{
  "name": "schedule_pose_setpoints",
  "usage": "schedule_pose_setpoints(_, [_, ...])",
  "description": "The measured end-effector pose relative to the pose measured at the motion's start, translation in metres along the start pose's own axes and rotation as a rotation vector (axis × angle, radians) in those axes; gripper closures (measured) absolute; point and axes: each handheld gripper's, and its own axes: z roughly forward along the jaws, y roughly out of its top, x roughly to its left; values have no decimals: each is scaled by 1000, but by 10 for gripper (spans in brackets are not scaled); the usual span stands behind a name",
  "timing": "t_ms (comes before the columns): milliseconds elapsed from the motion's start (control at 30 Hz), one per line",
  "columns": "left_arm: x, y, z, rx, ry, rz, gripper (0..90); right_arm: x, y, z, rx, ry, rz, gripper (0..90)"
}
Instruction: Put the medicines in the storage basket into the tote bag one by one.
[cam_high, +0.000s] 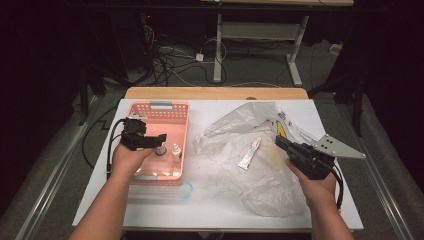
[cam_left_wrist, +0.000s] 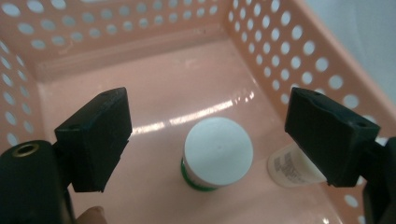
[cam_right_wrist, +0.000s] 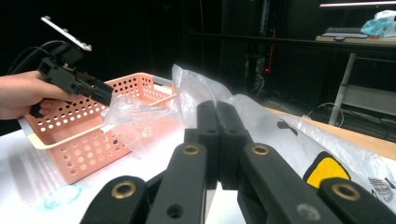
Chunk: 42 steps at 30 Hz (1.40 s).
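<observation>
Jar (cam_left_wrist: 218, 153) stands between open jaws, untouched, in basket (cam_left_wrist: 140, 51).

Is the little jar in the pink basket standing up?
Yes, upright: the jar shows its round white lid from above, resting on the basket floor.

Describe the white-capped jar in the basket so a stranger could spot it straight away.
Find the pink basket on the table's left side. Under the open left gripper stands a jar with a flat white lid and green rim, wider than the slim bottle beside it.
</observation>
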Motion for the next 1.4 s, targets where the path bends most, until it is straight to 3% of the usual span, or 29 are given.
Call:
schedule_pose_setpoints(367, [0, -1, 12, 110, -2, 9, 279, 0, 1, -1, -5, 1, 5, 900])
schedule_pose_setpoints(533, [-5, -2, 18, 150, -8, 54, 384, 0, 1, -2, -4, 0, 0, 900])
schedule_pose_setpoints(767, [-8, -3, 22, 191, 4, 80, 438, 0, 1, -2, -6, -3, 7, 900])
schedule_pose_setpoints(1200, [-11, -4, 22, 189, 28, 107, 482, 0, 1, -1, -7, -2, 5, 900])
schedule_pose_setpoints(1400, [-12, -2, 20, 168, 17, 103, 483, 0, 1, -1, -6, -1, 3, 900])
